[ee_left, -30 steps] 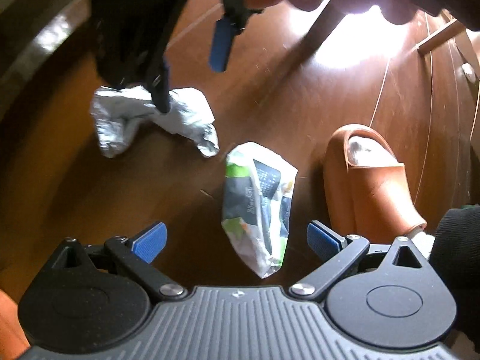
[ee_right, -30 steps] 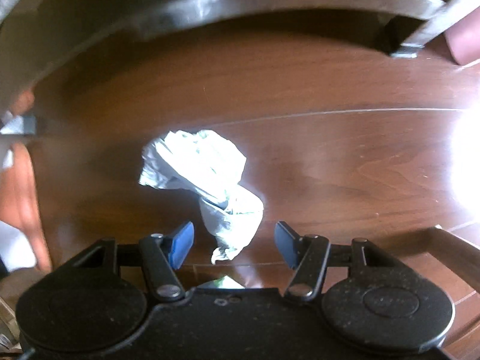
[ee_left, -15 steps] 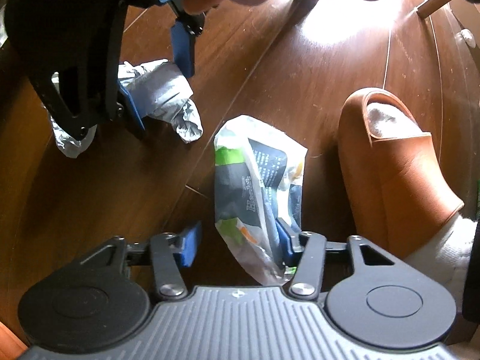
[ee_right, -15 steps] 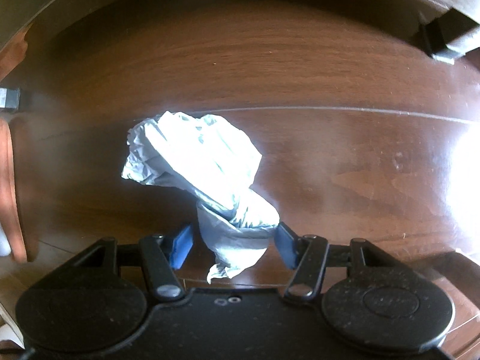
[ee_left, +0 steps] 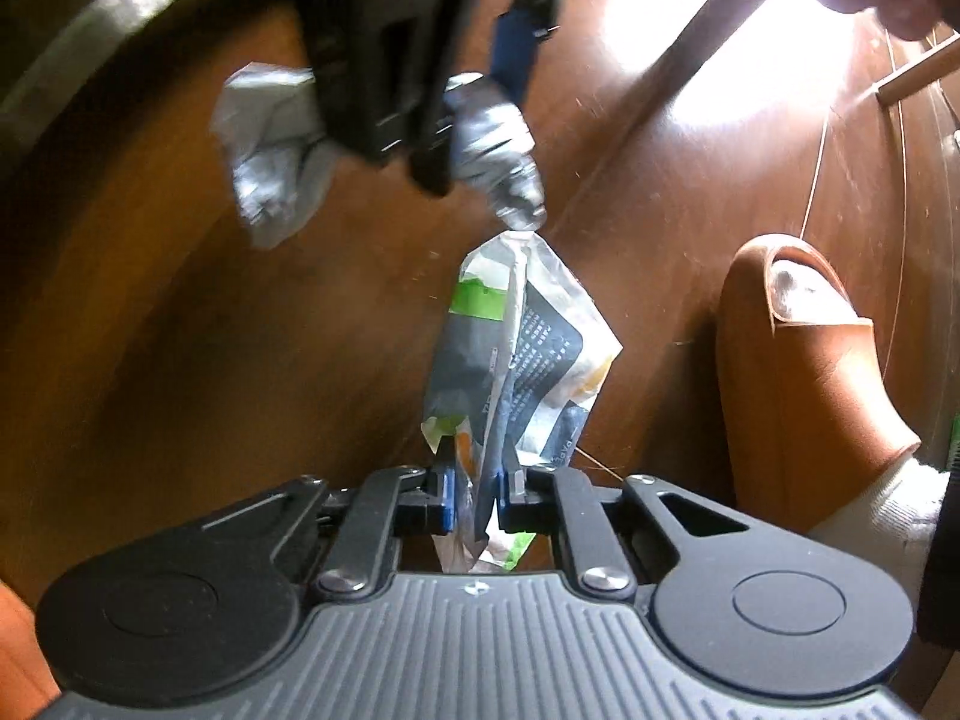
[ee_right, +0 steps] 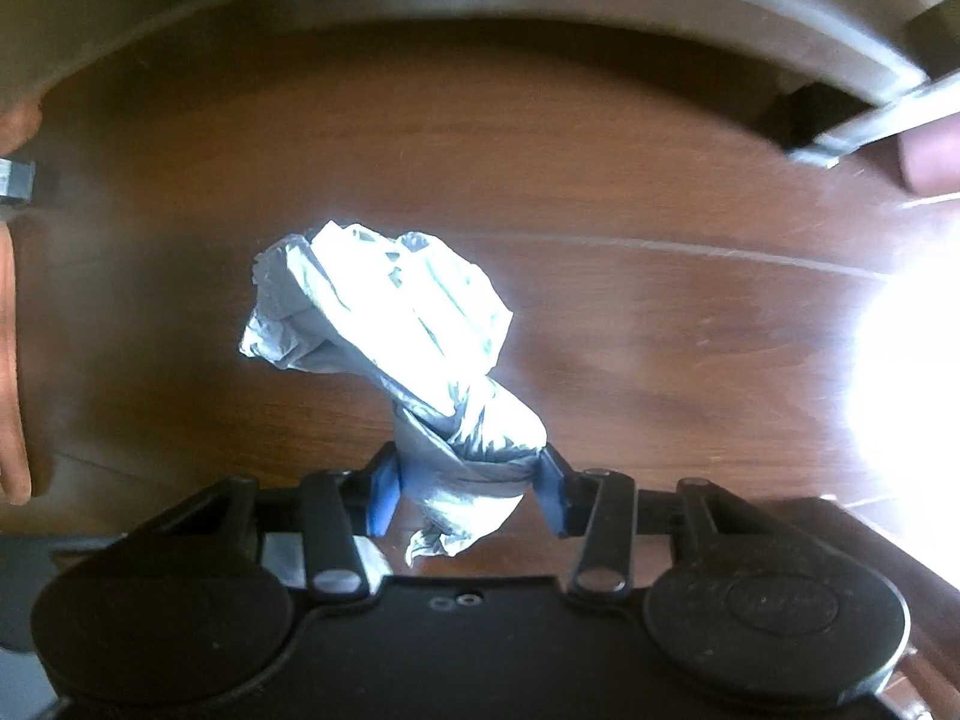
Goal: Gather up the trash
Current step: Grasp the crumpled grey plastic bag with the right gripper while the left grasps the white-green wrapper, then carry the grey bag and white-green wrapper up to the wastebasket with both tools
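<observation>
Above the wooden floor, the left gripper is pinching the printed wrapper for lifting, while the right gripper is closing around the crumpled foil wrapper to collect both together

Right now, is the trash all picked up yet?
Not yet. Nothing looks binned, and no bin shows. The left gripper has its jaws shut on the wrapper. The right gripper is closing its jaws around the crumpled bag. Both pieces must be lifted and carried off.
</observation>
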Tool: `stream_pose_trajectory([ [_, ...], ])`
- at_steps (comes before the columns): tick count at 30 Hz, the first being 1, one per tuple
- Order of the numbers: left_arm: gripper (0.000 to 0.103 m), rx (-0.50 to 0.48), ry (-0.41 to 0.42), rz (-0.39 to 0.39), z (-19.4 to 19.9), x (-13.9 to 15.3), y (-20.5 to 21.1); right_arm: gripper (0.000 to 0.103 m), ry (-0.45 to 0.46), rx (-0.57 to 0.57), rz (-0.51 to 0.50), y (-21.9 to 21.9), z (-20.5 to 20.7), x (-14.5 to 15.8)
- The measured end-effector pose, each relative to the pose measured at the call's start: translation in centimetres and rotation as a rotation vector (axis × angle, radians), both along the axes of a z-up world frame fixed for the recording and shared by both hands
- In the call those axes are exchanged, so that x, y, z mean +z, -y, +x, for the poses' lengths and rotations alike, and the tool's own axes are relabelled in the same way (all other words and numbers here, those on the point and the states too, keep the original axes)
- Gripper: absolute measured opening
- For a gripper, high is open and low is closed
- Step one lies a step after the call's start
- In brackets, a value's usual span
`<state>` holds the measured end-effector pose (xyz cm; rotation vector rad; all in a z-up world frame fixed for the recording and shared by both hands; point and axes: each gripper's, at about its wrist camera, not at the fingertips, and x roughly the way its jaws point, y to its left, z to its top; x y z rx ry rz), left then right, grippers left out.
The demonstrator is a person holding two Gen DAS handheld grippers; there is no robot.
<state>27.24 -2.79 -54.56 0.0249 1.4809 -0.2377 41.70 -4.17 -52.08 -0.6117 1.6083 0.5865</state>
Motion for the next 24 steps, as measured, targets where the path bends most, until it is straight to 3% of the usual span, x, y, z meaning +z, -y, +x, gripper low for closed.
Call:
stream_pose_trajectory([
  [4, 0.011, 0.033, 0.032, 0.024, 0.1, 2.5, -1.0, 0.045, 0.046, 0.012, 0.01, 0.2, 0.4, 3.6],
  [10, 0.011, 0.101, 0.094, 0.048, 0.1, 8.4, -1.9, 0.045, 0.123, 0.029, 0.045, 0.8, -0.8, 11.3],
  [15, 0.011, 0.168, 0.168, 0.064, -0.2, 15.0, -3.1, 0.045, 0.172, -0.031, 0.088, 2.0, -2.6, 18.2],
  [24, 0.011, 0.342, 0.286, 0.086, -2.6, 25.9, -4.5, 0.045, 0.317, -0.037, 0.192, 4.3, -5.1, 31.7],
])
